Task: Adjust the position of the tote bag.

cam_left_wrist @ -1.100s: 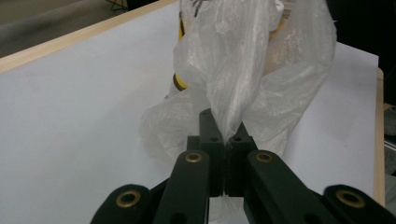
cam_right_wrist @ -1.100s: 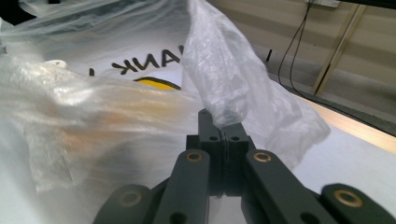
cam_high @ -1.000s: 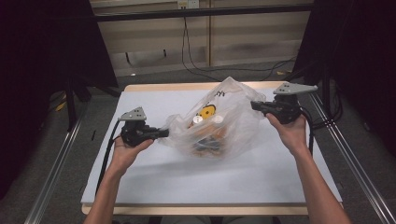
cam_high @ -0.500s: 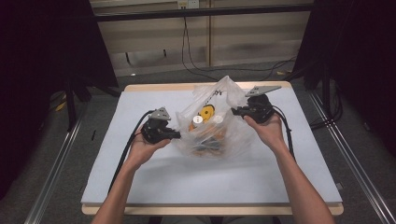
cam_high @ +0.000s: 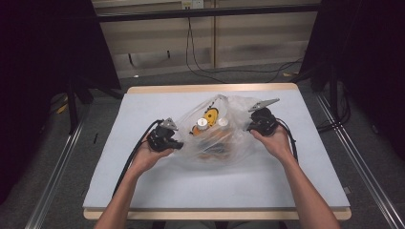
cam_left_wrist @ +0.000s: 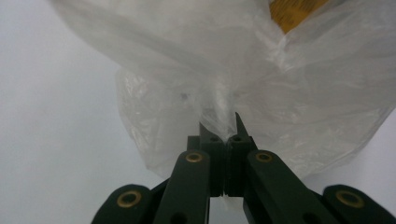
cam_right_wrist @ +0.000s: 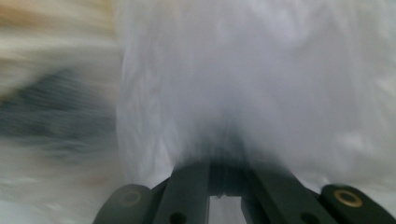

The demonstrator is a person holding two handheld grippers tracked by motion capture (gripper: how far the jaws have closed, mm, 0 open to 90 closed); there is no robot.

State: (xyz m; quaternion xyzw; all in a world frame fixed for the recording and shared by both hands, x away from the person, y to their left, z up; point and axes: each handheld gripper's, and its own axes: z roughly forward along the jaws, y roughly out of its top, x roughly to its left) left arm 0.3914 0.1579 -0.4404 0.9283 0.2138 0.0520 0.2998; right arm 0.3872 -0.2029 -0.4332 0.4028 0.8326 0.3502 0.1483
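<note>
i had the left gripper (cam_high: 177, 144) and right gripper (cam_high: 250, 127) each clamped on opposite sides of the clear plastic bag (cam_high: 217, 138), which sat mid-table (cam_high: 143, 191) with its orange and white contents inside.

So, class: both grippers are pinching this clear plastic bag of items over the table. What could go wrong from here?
1. The left gripper pinches only a thin fold of the plastic bag; the film might tear or slip out.
2. The right gripper grips the opposite side; pulling apart could split the bag.
3. The orange item and white caps inside could spill out onto the table.
</note>
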